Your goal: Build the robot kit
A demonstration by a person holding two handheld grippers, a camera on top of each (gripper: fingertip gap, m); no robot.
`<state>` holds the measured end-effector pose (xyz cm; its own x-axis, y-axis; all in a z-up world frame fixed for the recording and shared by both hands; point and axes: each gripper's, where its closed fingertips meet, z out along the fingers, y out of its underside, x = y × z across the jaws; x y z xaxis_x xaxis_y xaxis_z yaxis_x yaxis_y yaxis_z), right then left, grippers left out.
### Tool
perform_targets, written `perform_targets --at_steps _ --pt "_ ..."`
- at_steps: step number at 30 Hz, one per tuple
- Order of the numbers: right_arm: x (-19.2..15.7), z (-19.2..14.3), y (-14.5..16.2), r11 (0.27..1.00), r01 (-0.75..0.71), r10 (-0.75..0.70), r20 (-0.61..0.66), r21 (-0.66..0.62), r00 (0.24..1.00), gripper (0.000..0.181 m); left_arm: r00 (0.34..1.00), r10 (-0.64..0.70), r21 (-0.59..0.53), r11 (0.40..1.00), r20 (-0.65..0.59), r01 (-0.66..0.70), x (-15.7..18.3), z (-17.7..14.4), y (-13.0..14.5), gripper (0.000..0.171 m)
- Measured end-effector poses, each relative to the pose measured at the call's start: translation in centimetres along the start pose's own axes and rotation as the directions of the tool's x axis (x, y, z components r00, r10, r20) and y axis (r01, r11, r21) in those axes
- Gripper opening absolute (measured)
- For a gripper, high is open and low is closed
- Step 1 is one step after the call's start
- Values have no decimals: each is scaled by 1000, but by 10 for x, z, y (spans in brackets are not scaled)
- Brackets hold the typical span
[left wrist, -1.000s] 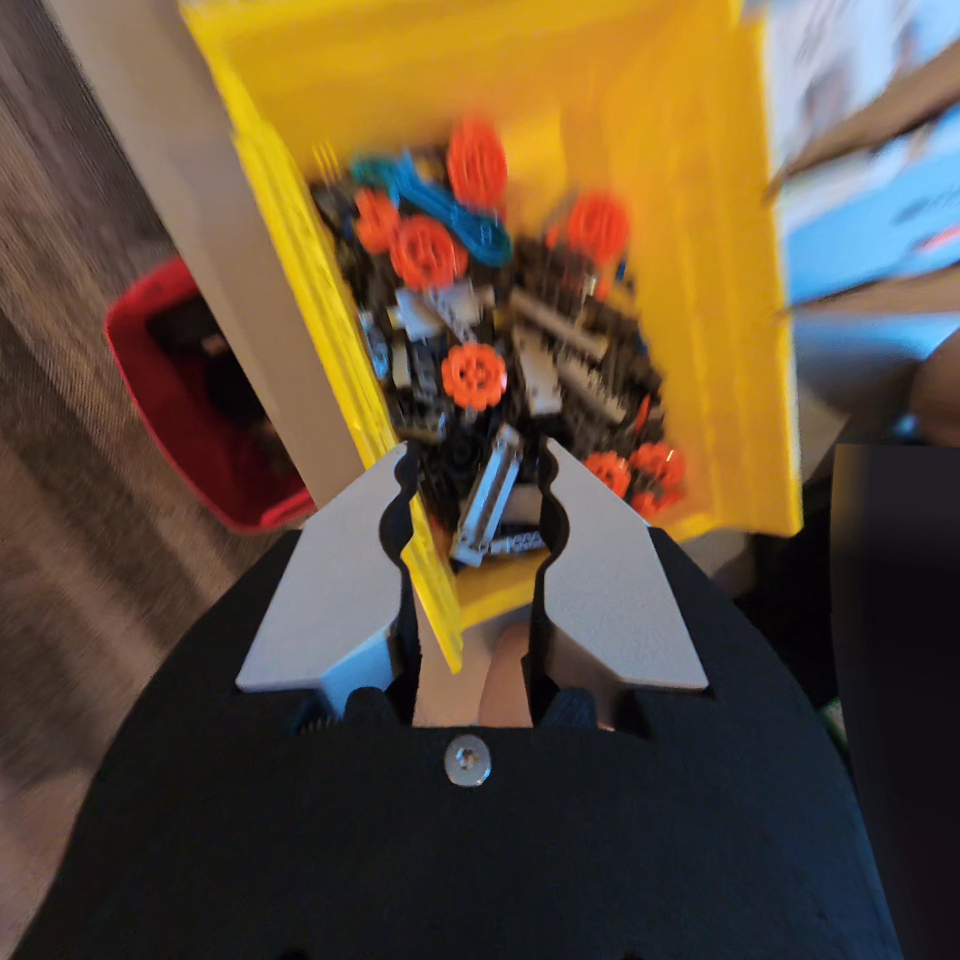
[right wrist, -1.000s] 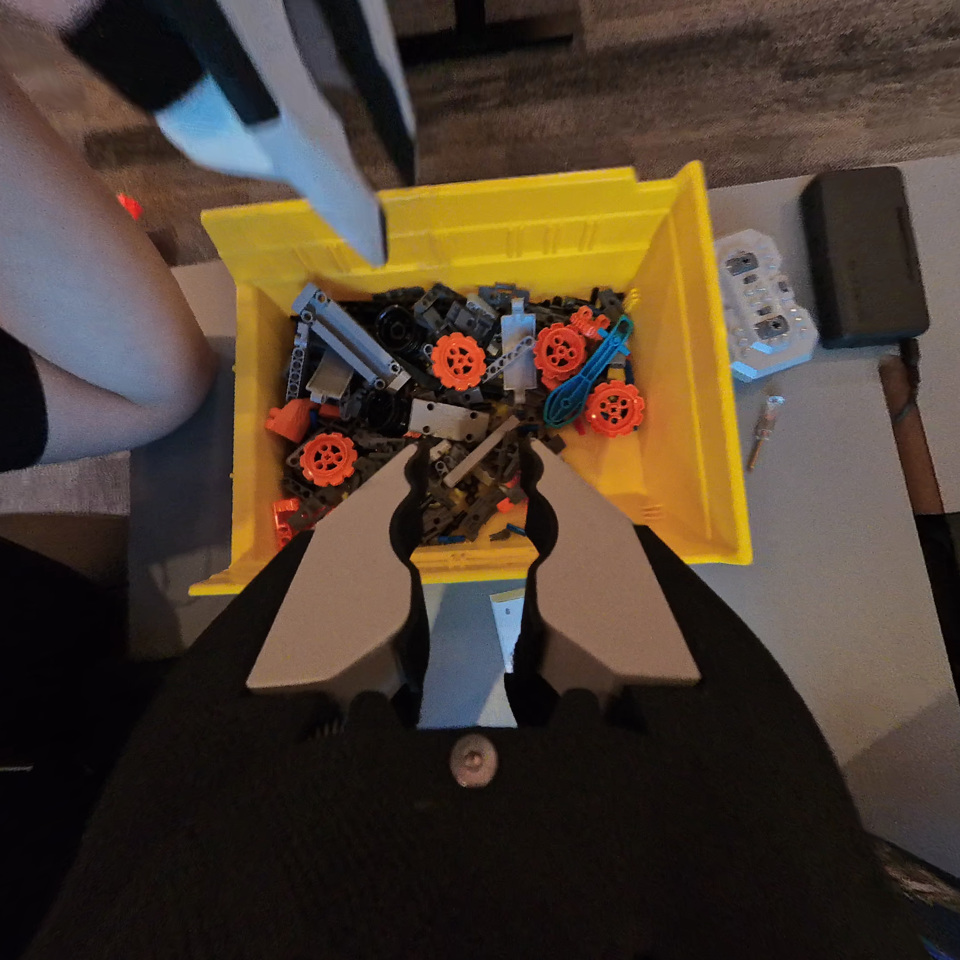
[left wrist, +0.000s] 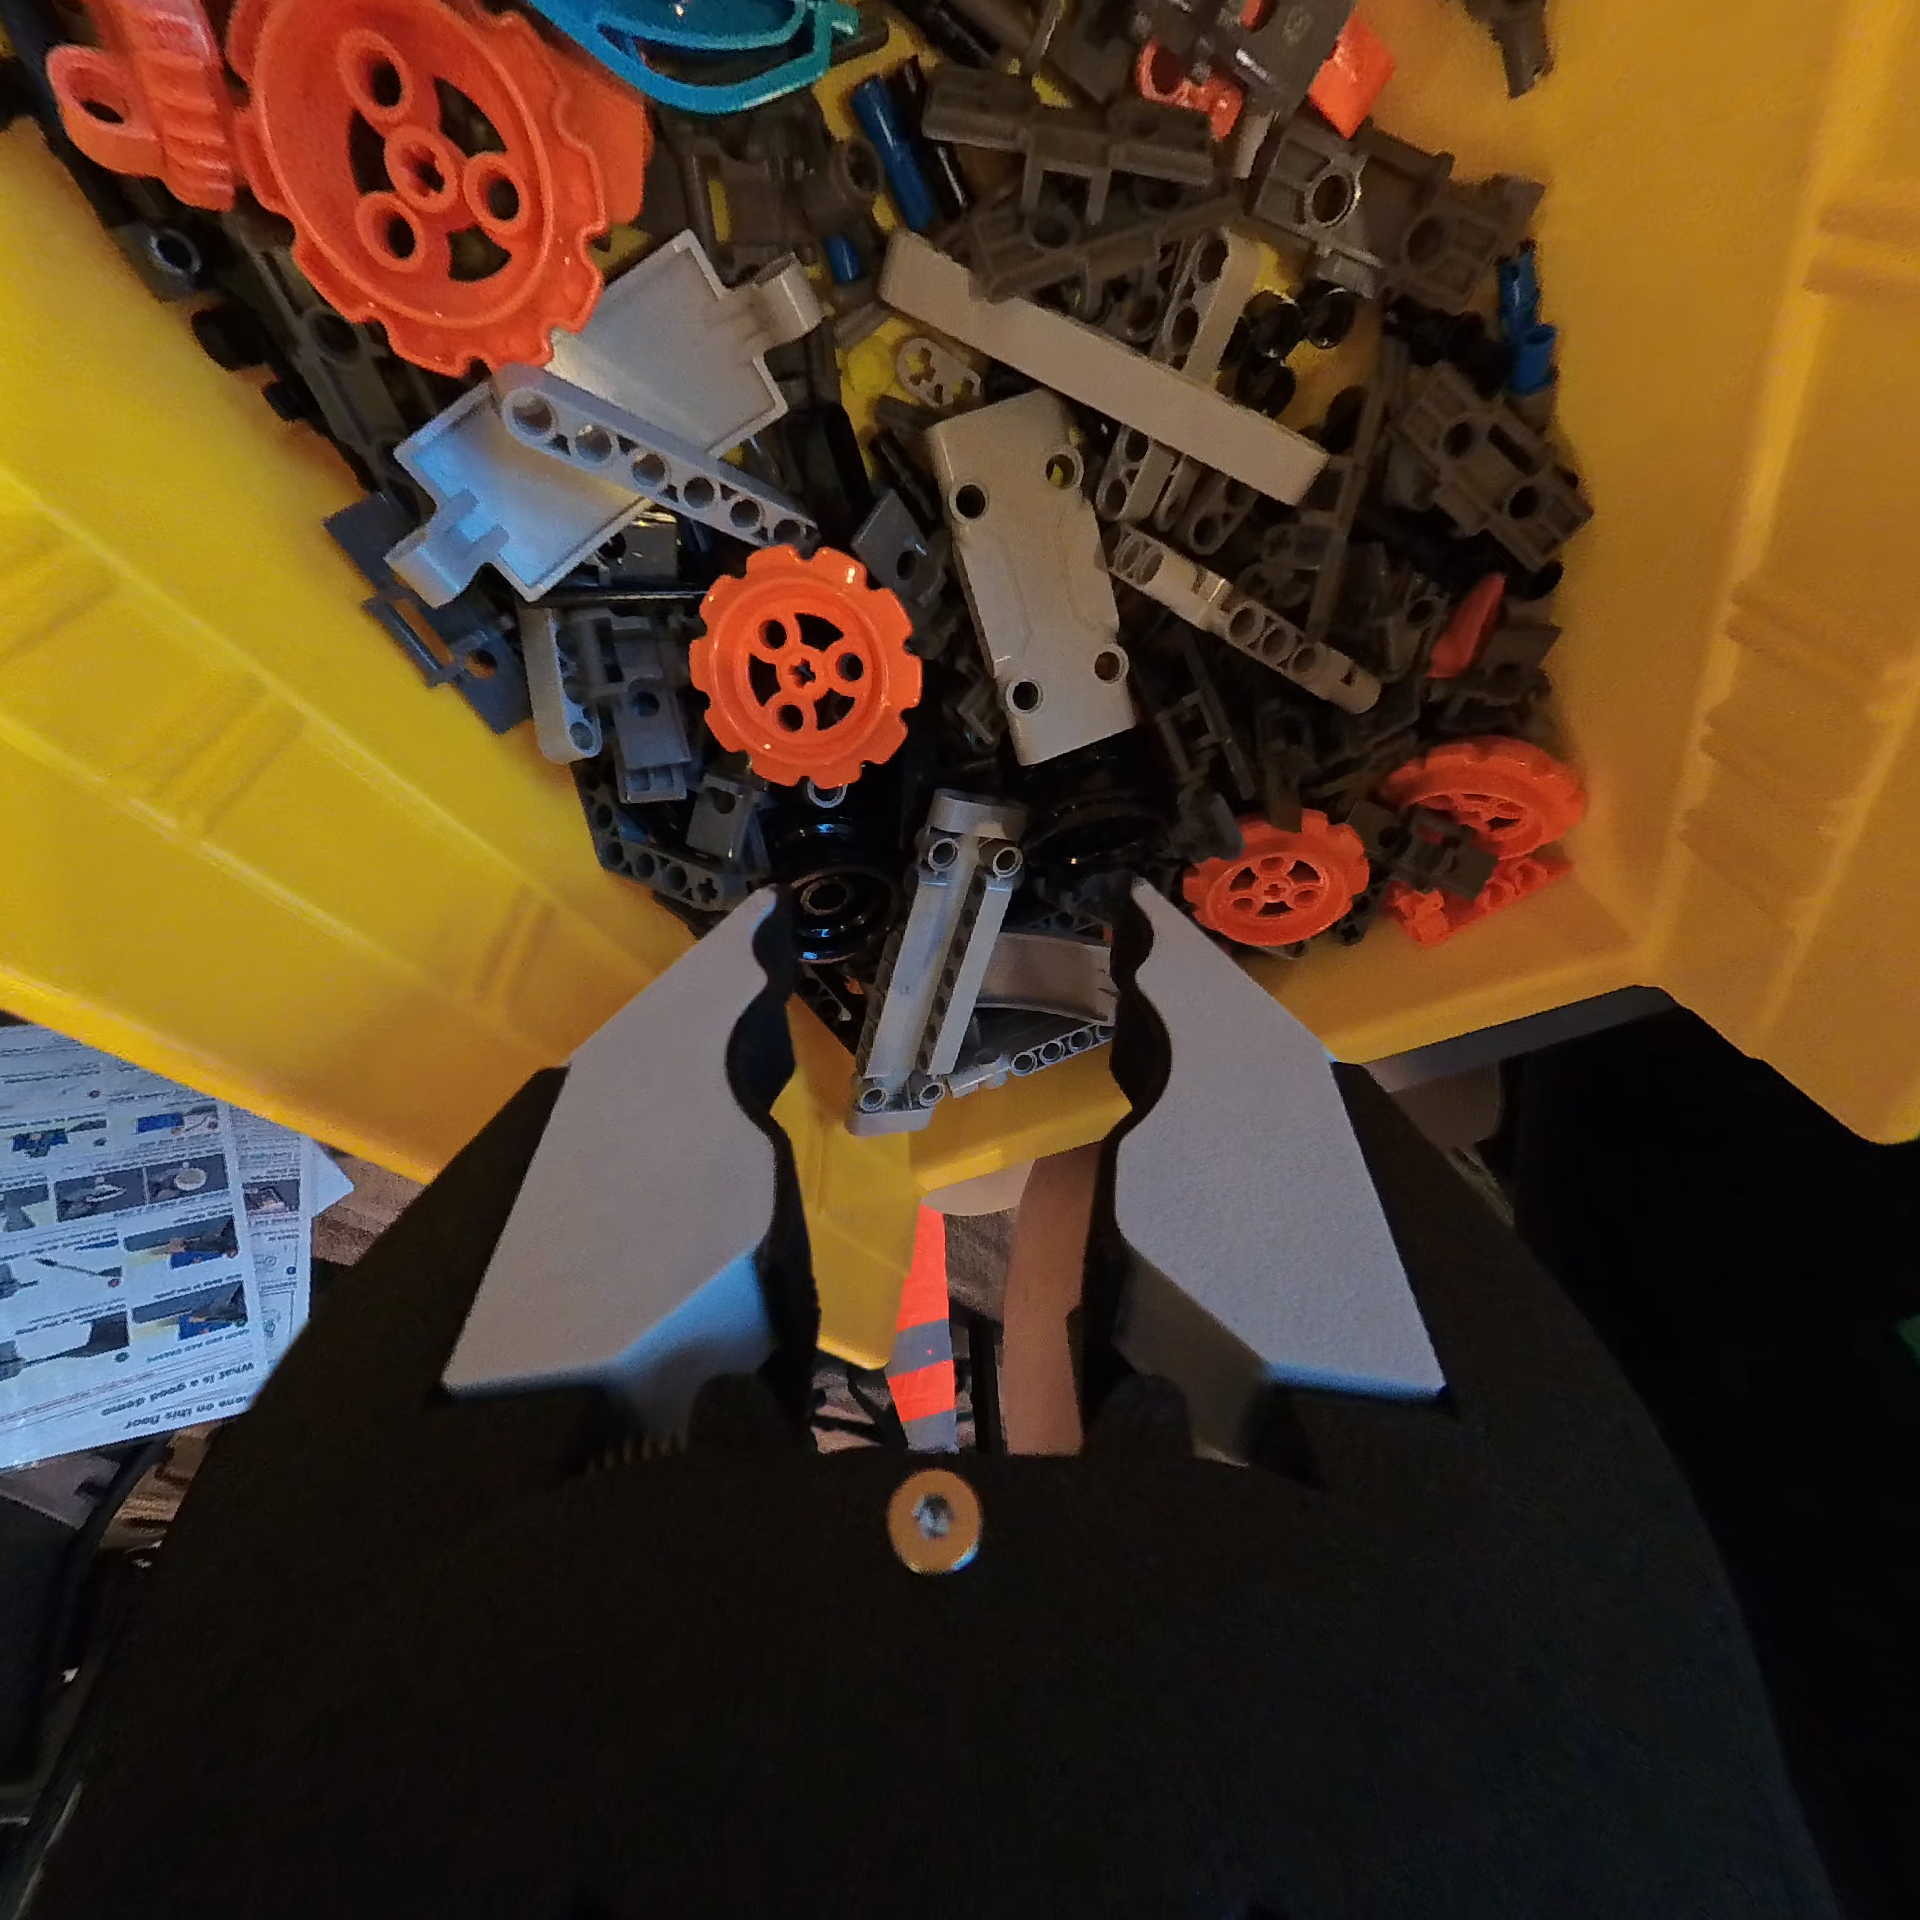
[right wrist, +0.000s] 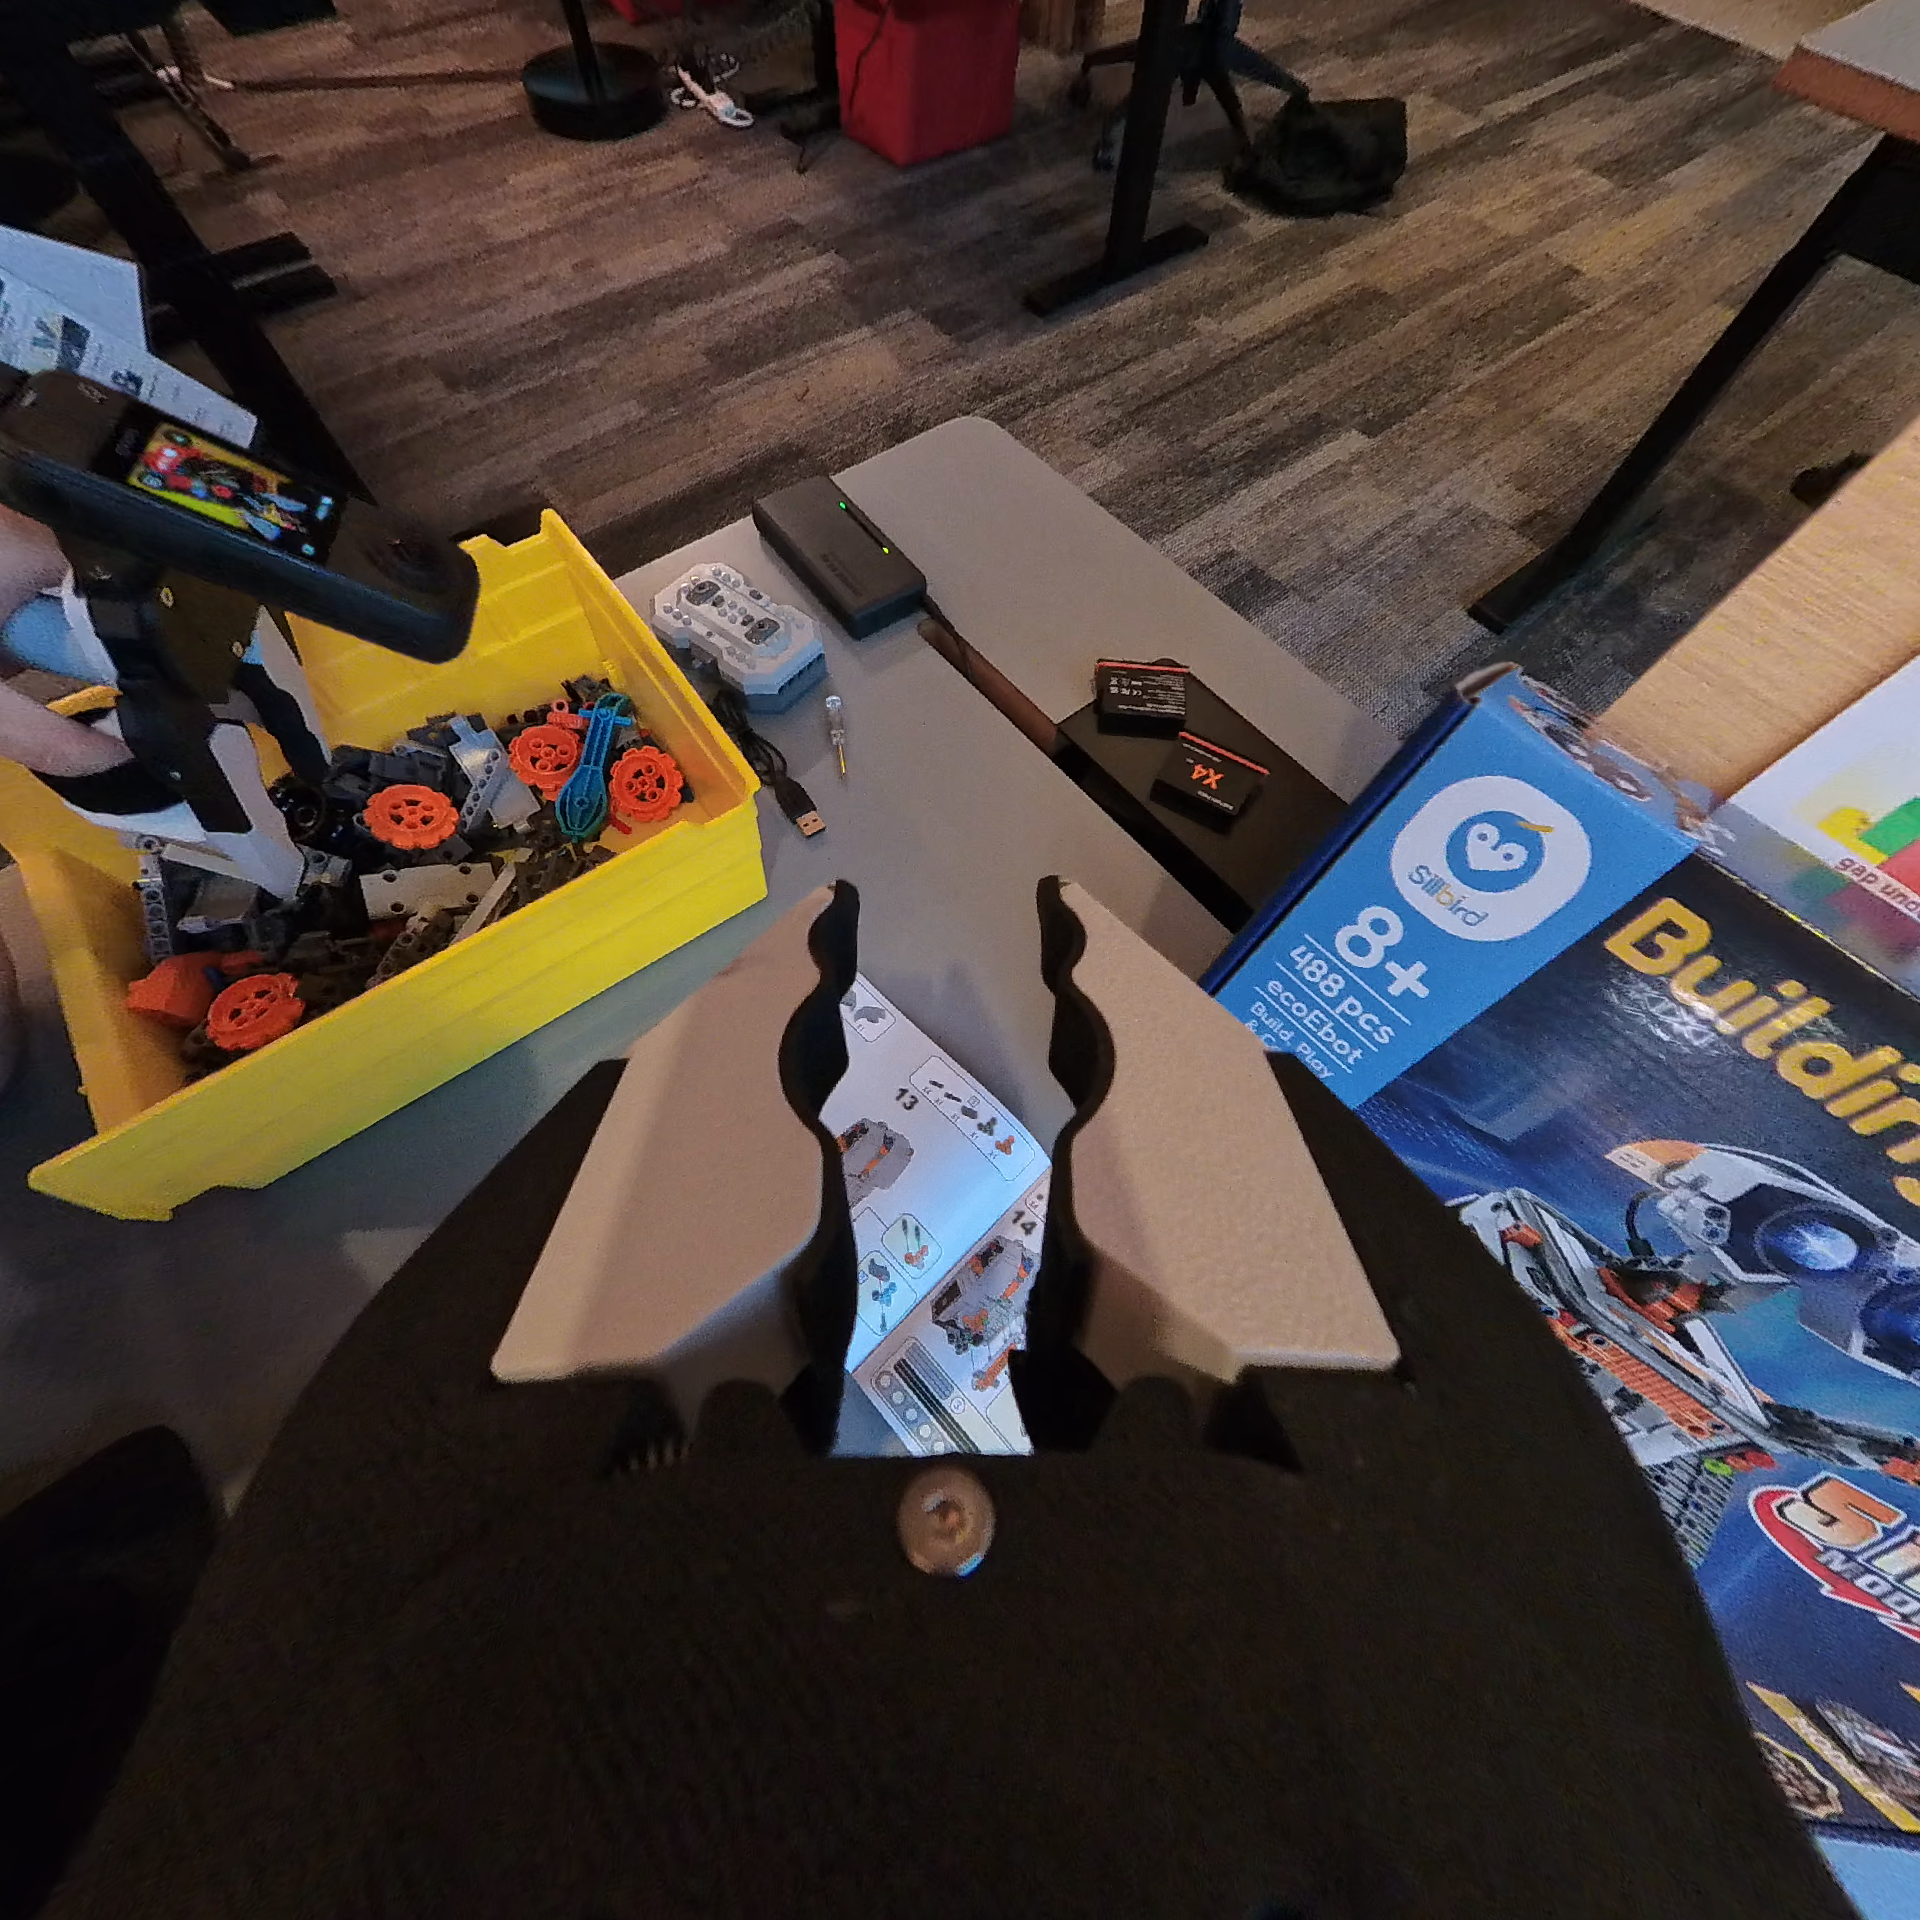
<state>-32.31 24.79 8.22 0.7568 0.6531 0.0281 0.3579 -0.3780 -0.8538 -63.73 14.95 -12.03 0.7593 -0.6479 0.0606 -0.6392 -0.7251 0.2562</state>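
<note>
Left gripper (left wrist: pixel 951 935): jaws wide apart and holding nothing, poised inside the near end of the yellow bin (left wrist: pixel 239 831). Between the jaw tips lies a grey beam (left wrist: pixel 935 977) with rows of holes, flanked by a black wheel hub (left wrist: pixel 836 904); contact with either cannot be confirmed. Further into the bin sit a small orange gear (left wrist: pixel 802 665), a large orange gear (left wrist: pixel 416 187) and a grey plate (left wrist: pixel 1029 582), amid dark loose pieces. A printed sheet (left wrist: pixel 114 1236) lies outside the bin on the left.

From the right wrist view, the yellow bin (right wrist: pixel 416 1039) stands at the left of the grey tabletop (right wrist: pixel 956 831), with the left gripper (right wrist: pixel 249 821) dipped into its parts.

Right gripper (right wrist: pixel 945 894): jaws moderately open, empty, hovering above the tabletop over an instruction booklet (right wrist: pixel 935 1195), well apart from the bin. Beyond it lie a grey-white module (right wrist: pixel 738 629), a cable plug (right wrist: pixel 805 816) and a black box (right wrist: pixel 842 556). At the right rests a blue toy carton (right wrist: pixel 1538 1039).
</note>
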Motion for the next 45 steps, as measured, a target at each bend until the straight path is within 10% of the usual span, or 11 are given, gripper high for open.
perform_targets --at_steps 12,23,31,37,41,45 --pt "-23 24 -2 995 80 -78 30 -63 996 34 997 24 309 950 79 -47 -7 -49 -17 47" --pt "-20 48 45 934 157 -149 48 -322 988 28 988 -151 743 664 17 89 -31 -140 -30 41" --pt "-7 68 118 732 231 -171 155 -641 973 0 966 -257 664 722 -4 195 -52 -119 -19 42" --pt "-12 78 98 783 252 -194 161 -569 968 0 978 -207 704 698 24 131 -42 -130 -21 38" --pt "-53 94 61 868 325 -237 262 -376 936 3 984 -181 818 565 0 104 -40 -162 -15 42" --pt "-126 111 22 927 351 -265 433 -132 862 5 984 -175 948 305 -41 94 -43 -215 3 46"
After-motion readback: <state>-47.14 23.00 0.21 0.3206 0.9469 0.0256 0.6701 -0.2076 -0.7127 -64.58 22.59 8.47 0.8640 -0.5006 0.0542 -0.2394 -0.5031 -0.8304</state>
